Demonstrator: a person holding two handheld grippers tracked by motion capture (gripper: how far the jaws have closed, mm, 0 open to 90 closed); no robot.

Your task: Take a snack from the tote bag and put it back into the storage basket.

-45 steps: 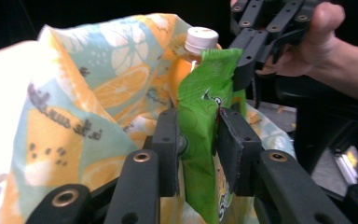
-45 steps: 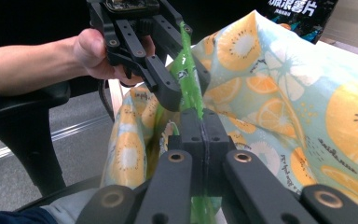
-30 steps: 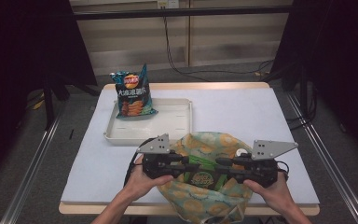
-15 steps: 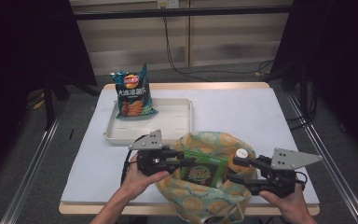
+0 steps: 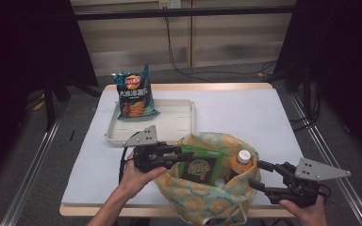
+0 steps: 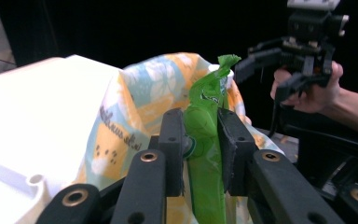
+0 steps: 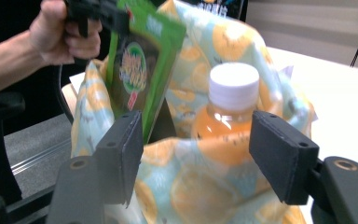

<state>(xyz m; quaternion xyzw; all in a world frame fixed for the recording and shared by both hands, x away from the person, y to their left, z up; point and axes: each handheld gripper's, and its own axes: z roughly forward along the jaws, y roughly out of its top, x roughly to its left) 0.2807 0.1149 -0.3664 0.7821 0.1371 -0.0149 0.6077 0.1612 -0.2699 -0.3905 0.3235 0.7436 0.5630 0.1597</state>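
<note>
A green snack packet [image 5: 198, 168] stands upright in the mouth of an orange-print cloth bag [image 5: 202, 201] at the table's front. My left gripper [image 5: 175, 155] is shut on the packet's left edge; in the left gripper view the packet [image 6: 206, 140] is pinched between the two pads. An orange drink bottle with a white cap [image 5: 242, 159] stands in the bag to the packet's right. My right gripper [image 5: 263, 176] is open just to the right of the bag, apart from it. In the right gripper view the bottle [image 7: 233, 100] and the packet [image 7: 142, 70] lie beyond the open jaws.
A cream tray [image 5: 174, 123] lies behind the bag, and a blue chips bag [image 5: 134, 96] leans at its far left corner. White table surface [image 5: 245, 115] stretches to the right and back. The table's front edge [image 5: 122, 210] runs close under the hands.
My right gripper has drawn back to the right, off the bag, and stands open. My left gripper now holds the green packet raised at the bag's mouth.
</note>
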